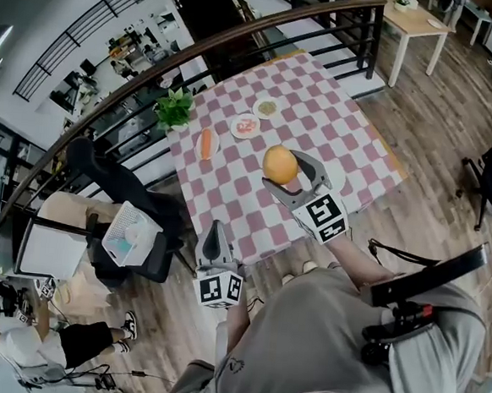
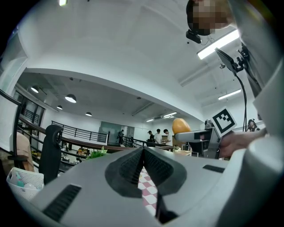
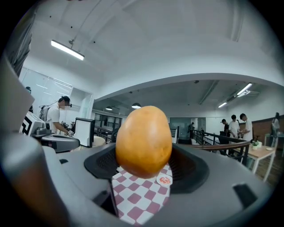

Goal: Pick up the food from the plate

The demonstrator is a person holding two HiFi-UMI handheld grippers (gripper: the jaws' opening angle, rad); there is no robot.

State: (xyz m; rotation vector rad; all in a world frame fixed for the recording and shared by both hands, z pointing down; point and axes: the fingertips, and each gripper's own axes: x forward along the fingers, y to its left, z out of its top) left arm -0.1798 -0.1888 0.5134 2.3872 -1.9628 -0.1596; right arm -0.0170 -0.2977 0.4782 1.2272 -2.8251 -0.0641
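Observation:
A yellow-orange mango-like fruit (image 1: 280,164) (image 3: 143,141) is held up above the pink-and-white checked table (image 1: 352,136), with my right gripper (image 1: 287,174) (image 3: 144,165) shut on it from both sides. Behind it on the table lie three small plates: one with a carrot (image 1: 205,143), one with red-and-white food (image 1: 245,126) (image 3: 164,180), one with greenish food (image 1: 266,107). My left gripper (image 1: 214,230) (image 2: 143,154) hangs shut and empty off the table's near edge. From the left gripper view the fruit (image 2: 180,126) shows in the other gripper at the right.
A potted plant (image 1: 175,108) stands at the table's far left corner. A black chair (image 1: 115,185) with a white basket (image 1: 130,233) is left of the table. A dark railing (image 1: 267,32) runs behind, and a wooden table (image 1: 416,23) stands beyond it.

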